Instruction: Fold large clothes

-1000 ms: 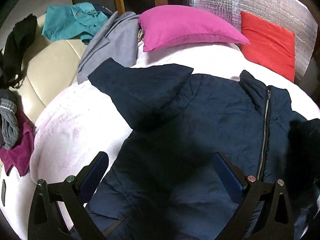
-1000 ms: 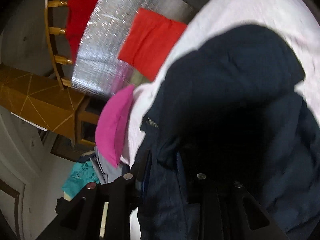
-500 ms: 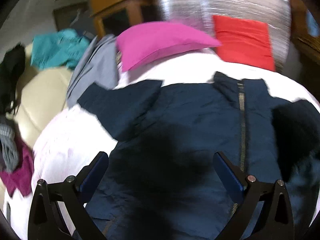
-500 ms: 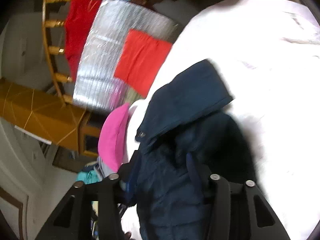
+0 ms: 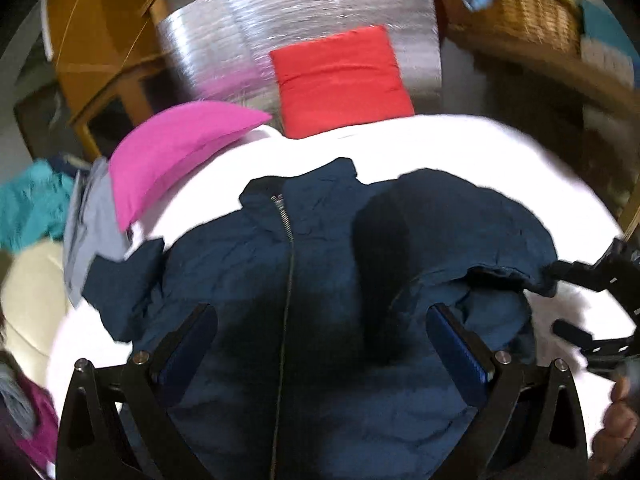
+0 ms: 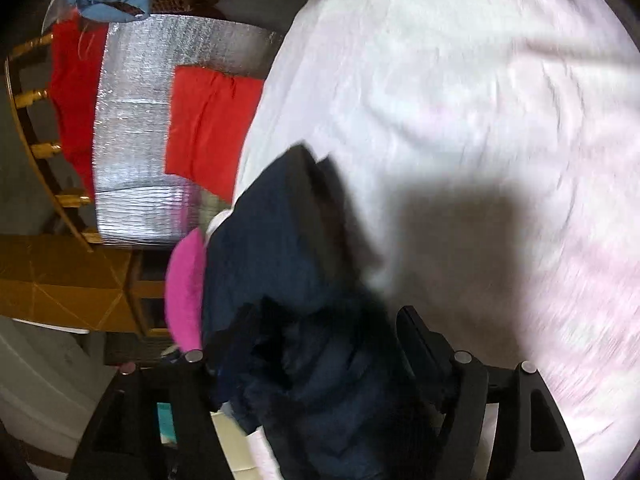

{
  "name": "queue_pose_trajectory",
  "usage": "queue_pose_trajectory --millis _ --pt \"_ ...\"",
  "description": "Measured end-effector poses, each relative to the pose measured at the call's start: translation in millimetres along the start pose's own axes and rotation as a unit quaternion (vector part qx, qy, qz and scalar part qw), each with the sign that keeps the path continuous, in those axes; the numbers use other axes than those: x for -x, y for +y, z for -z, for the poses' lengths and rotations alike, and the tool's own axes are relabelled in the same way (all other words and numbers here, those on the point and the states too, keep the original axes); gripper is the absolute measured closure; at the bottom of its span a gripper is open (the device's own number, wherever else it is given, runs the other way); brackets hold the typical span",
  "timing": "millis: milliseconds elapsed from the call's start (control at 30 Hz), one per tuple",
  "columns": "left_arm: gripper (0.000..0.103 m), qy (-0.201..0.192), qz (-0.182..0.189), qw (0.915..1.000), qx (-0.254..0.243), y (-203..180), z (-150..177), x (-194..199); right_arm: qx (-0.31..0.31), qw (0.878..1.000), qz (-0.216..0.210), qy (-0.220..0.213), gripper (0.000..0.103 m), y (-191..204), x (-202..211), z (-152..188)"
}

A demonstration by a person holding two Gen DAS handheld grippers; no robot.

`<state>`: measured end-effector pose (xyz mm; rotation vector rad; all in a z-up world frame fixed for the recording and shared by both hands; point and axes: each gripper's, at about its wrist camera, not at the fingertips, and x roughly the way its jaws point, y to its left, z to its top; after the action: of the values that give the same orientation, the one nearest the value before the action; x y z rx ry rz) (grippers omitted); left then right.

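Jacket point(image 5: 328, 264): navy, zipped, lay face up across the white bed point(image 5: 460, 144), collar toward the head edge, zipper point(image 5: 289, 264) running down its middle.
Right sleeve side: folded in over the chest, fabric bunched near the bed's right edge.
Left sleeve: stuck out flat toward the left edge, next to the grey garment point(image 5: 86, 236).
Left gripper point(image 5: 320, 344): jaws spread wide over the jacket's lower front, nothing between the pads, not touching cloth as far as I could see.
Right gripper point(image 6: 300, 344): jaws had just been opening; bunched jacket cloth sat between them, right pad stood clear of it, left pad hidden behind fabric.
Right gripper in left view point(image 5: 596, 308): at the bed's right edge, beside the folded sleeve.
Pillows: pink pillow point(image 5: 176, 148) at the head-left corner, red pillow point(image 5: 340, 80) upright against the silver sheet point(image 5: 280, 12).
Focus: both views motion-blurred.
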<state>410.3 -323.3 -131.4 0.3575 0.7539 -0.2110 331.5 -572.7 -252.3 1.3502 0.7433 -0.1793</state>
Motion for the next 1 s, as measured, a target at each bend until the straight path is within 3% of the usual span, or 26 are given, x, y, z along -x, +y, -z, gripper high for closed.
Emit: queue_pose_trajectory --millis 100,200,267,400,467,533,567,633,667,700,800,900,967,1000 --pt "0.000 0.000 -0.035 0.9984 -0.045 -28.1 -6.5 -16.0 -0.023 1.000 -0.010 0.010 0.030 -12.2 3.4 -9.0" --pt "0.000 -0.027 -0.074 0.9937 -0.080 -49.3 -10.3 -16.2 -0.041 0.999 -0.031 0.008 0.030 -18.1 7.4 -13.2" --pt "0.000 -0.055 -0.104 0.9874 -0.106 -63.4 -12.7 -11.5 -0.045 0.998 -0.044 0.011 0.030 -21.6 10.9 -17.8" --pt "0.000 -0.103 -0.129 0.9726 -0.164 -90.1 -8.0 -7.6 -0.067 0.996 -0.056 -0.002 0.030 -25.1 15.7 -20.0" --pt "0.000 -0.113 -0.149 0.9625 -0.196 -99.8 -7.6 -14.5 -0.073 0.996 -0.059 0.000 0.030 -27.2 14.2 -20.7" --pt "0.001 -0.122 -0.156 0.9584 -0.206 -98.9 -7.3 -17.8 -0.075 0.995 -0.059 0.004 0.030 -26.0 13.2 -20.3" --pt "0.009 -0.127 -0.153 0.9580 -0.207 -96.9 -8.7 -18.1 -0.074 0.995 -0.061 0.006 0.030 -25.7 12.1 -19.7" --pt "0.042 -0.130 -0.139 0.9596 -0.207 -92.8 -12.9 -18.0 -0.079 0.994 -0.069 0.009 0.030 -24.1 8.2 -19.5" --pt "0.075 -0.126 -0.127 0.9622 -0.205 -89.7 -16.6 -19.6 -0.082 0.994 -0.073 0.010 0.030 -25.2 6.9 -18.5" --pt "0.088 -0.119 -0.114 0.9668 -0.195 -84.8 -19.5 -19.3 -0.089 0.993 -0.080 0.012 0.030 -26.5 5.1 -17.7" --pt "0.090 -0.103 -0.076 0.9823 -0.137 -60.2 -26.1 -18.8 -0.091 0.991 -0.092 0.017 0.030 -25.6 1.8 -14.1" --pt "0.090 -0.063 -0.039 0.9961 -0.048 -15.1 -23.9 -23.4 -0.073 0.992 -0.097 0.017 0.030 -17.6 -1.4 -11.2" --pt "0.090 -0.025 0.010 0.9994 0.021 18.7 -12.6 -32.2 -0.059 0.994 -0.091 0.016 0.030 -10.5 -4.7 -9.5" --pt "0.090 0.001 0.039 0.9970 0.066 43.1 -1.5 -41.0 -0.050 0.995 -0.081 0.015 0.030 -7.2 -7.6 -8.0"
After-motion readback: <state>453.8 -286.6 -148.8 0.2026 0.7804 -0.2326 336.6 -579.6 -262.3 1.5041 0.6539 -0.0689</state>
